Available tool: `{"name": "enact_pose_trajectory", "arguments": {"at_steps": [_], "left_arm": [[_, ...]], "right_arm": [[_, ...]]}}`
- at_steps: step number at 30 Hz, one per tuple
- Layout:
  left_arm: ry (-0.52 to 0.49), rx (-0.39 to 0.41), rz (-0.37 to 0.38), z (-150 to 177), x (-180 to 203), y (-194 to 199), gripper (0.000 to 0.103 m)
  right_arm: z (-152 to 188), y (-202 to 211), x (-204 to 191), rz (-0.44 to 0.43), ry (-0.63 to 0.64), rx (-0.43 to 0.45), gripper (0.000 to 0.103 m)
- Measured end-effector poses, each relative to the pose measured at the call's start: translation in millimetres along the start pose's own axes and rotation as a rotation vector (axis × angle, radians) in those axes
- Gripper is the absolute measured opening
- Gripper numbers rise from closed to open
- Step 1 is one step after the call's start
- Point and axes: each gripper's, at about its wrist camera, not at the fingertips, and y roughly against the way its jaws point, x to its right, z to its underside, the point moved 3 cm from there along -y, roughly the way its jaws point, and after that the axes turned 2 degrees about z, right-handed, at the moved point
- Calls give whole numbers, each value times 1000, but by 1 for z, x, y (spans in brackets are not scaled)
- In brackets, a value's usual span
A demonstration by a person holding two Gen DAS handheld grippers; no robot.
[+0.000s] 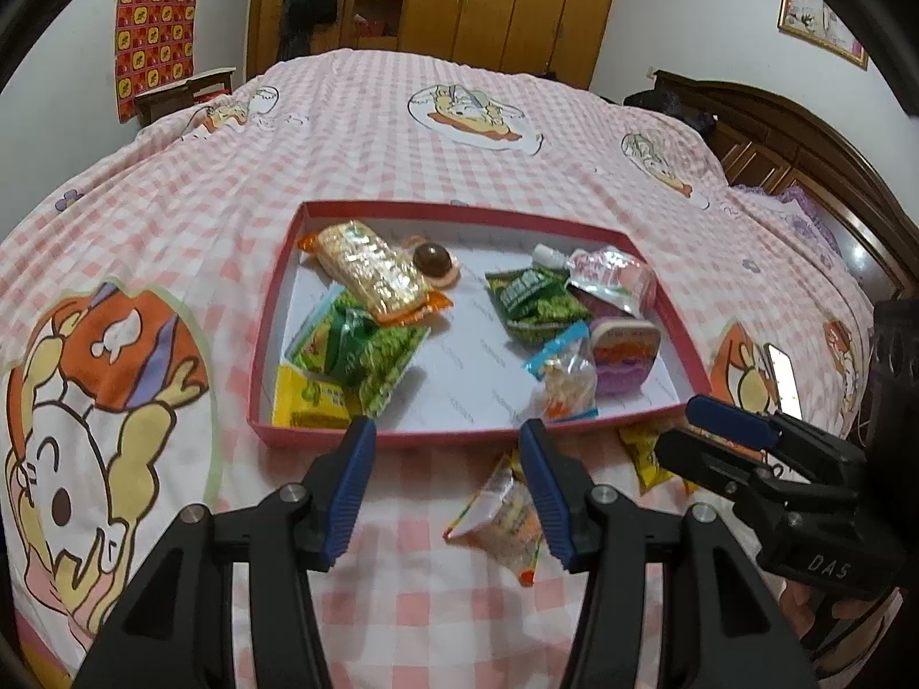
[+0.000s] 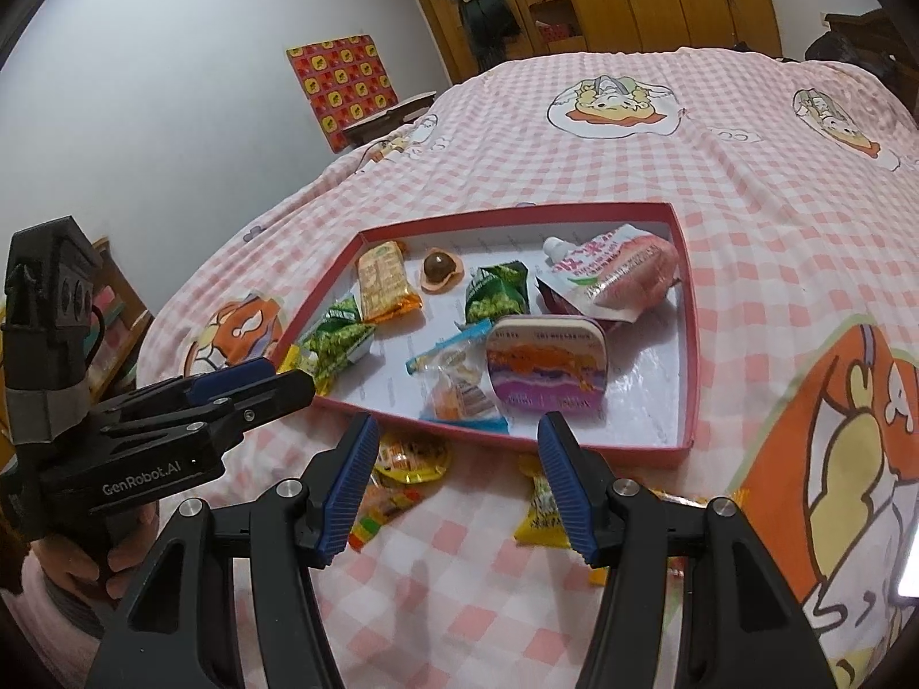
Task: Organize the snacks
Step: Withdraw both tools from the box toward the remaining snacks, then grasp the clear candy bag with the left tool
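1. left gripper [image 1: 445, 439]: jaws apart, nothing between the pads; it hovers over the bedspread [image 1: 402, 132] just in front of the box.
2. right gripper [image 2: 456, 442]: jaws apart, holding nothing, near the box's front edge.
3. red box [image 1: 459, 437]: lies flat on the bed, holding green packets [image 1: 367, 353], a wafer pack [image 1: 373, 270], a pink pouch [image 2: 623, 267] and a purple tub [image 2: 545, 370].
4. loose snacks: a clear packet [image 1: 505, 519] and a yellow packet [image 2: 543, 511] lie on the bedspread outside the box, beside the grippers.
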Motion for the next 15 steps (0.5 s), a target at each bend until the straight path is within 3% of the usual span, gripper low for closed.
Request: {"name": "enact_pose_trajectory", "arguments": {"at_steps": [15], "left_arm": [[-30,-85,33,24,18,-20,55]], "right_arm": [[23,1,14,63,27,-40,59]]}}
